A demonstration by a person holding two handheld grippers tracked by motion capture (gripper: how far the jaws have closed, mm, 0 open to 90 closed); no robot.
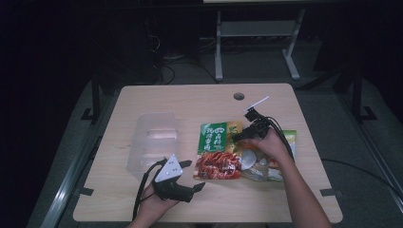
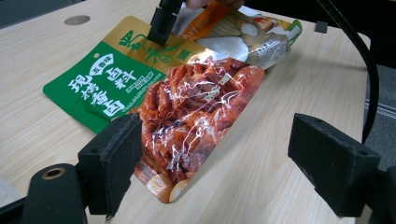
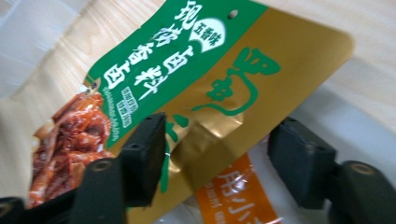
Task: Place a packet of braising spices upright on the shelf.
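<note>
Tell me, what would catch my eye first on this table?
Most likely the green-and-gold food pouch near the middle of the table, with red braised meat printed on it. The right gripper sits at its top edge with jaws apart, and a second pouch lies partly under it. The left gripper hovers open at the near edge, beside a clear plastic bin.

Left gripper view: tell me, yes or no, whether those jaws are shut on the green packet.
No: the left gripper is open, its jaws wide apart, the green packet lying flat between them, ungripped.
</note>
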